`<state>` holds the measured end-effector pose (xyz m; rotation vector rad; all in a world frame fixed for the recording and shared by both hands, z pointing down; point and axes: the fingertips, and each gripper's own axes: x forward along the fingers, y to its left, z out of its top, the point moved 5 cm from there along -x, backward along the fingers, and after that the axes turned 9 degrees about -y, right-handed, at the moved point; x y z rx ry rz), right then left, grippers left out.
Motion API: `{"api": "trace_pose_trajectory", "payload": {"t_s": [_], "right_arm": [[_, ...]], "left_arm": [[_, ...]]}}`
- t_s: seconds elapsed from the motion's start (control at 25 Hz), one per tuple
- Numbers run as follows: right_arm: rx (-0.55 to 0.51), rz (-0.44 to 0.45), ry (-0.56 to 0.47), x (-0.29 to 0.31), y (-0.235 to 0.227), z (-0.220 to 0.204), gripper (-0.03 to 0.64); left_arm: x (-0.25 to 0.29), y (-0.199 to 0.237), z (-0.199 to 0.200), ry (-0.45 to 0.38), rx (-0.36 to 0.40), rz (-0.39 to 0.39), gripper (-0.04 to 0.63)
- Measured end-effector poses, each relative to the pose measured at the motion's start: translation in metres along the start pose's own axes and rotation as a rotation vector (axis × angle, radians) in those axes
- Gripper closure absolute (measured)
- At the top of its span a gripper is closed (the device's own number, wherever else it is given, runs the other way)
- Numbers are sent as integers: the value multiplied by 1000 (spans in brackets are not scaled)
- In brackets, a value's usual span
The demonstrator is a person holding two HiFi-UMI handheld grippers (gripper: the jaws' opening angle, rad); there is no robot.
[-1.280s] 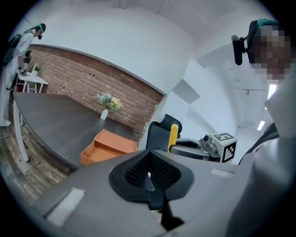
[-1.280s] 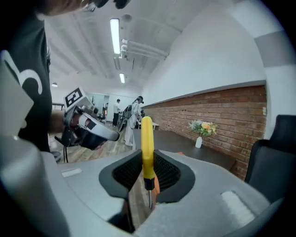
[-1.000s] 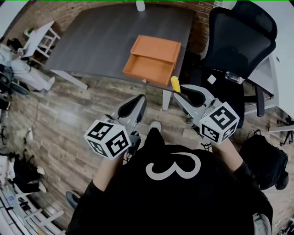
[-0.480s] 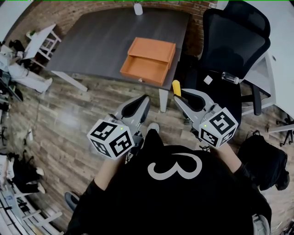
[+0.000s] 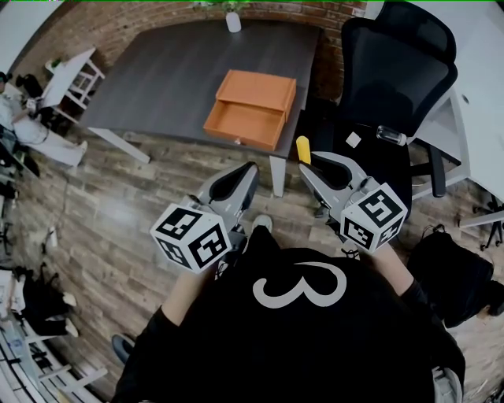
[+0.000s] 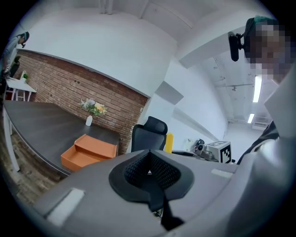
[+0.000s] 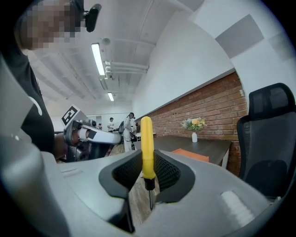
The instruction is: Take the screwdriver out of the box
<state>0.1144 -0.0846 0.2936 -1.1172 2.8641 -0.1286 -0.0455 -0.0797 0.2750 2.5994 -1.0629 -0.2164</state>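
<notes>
The orange box (image 5: 250, 110) lies open on the dark table (image 5: 157, 71), near its front right corner. My right gripper (image 5: 304, 164) is shut on the yellow-handled screwdriver (image 5: 302, 148) and holds it in the air off the table's front edge, to the right of the box. In the right gripper view the screwdriver (image 7: 146, 148) stands upright between the pads of my right gripper (image 7: 147, 173), metal shaft pointing down. My left gripper (image 5: 248, 168) hovers beside it, shut and empty. The left gripper view shows my left gripper (image 6: 149, 172) with its pads together, and the orange box (image 6: 88, 150) beyond.
A black office chair (image 5: 394, 71) stands right of the table, close to my right gripper. A small white vase (image 5: 234, 21) sits at the table's far edge by the brick wall (image 5: 118, 24). A white side table (image 5: 71, 71) and clutter are at the left, over wood plank floor (image 5: 118, 205).
Both grippers have drifted a little, the right one carrying the screwdriver slightly farther from the box's front corner. The grip on the screwdriver is unchanged.
</notes>
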Motion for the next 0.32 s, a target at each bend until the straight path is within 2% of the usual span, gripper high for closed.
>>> {"api": "trace_pose_trajectory", "payload": {"t_s": [0.32], "right_arm": [[4, 1, -17, -2, -1, 4, 538]], "left_arm": [[1, -5, 3, -1, 14, -6, 583]]}}
